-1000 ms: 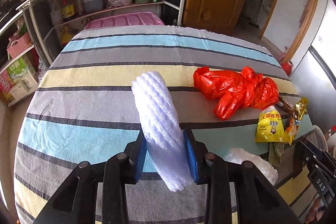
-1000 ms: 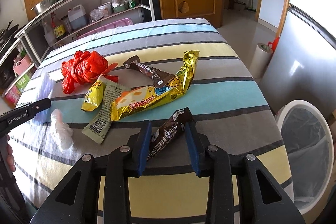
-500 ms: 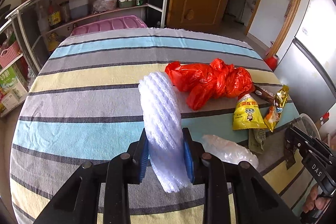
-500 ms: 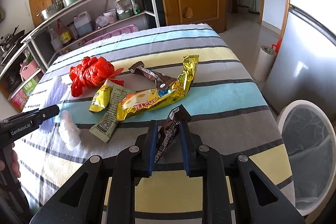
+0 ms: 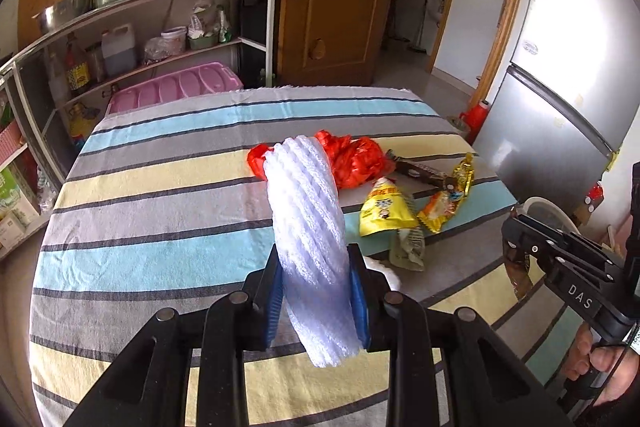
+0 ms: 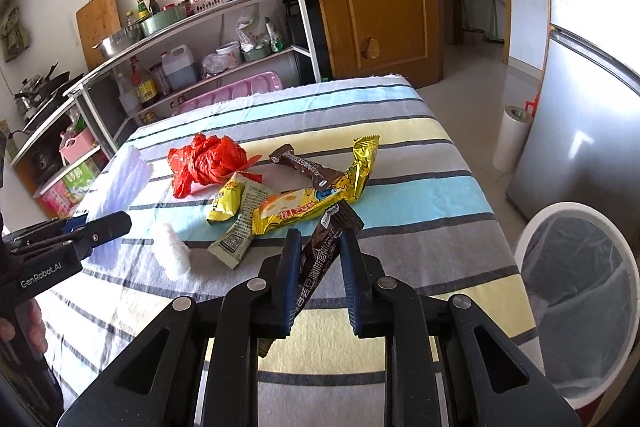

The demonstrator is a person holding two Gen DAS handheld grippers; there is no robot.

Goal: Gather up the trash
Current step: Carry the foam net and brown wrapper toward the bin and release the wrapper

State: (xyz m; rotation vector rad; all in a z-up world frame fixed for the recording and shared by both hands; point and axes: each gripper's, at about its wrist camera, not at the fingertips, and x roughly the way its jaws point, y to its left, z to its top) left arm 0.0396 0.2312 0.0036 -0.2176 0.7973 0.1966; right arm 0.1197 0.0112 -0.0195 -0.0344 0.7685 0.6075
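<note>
White foam netting [image 5: 310, 227] stands clamped upright in the left gripper [image 5: 316, 291]. Right gripper [image 6: 320, 279] pinches a brown coffee sachet [image 6: 320, 259] above the striped tablecloth [image 6: 420, 195], with the bin [image 6: 580, 291] at near right.

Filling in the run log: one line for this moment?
left gripper: shut on white foam net | right gripper: shut on brown wrapper | bin: right of table | other trash: on table
</note>
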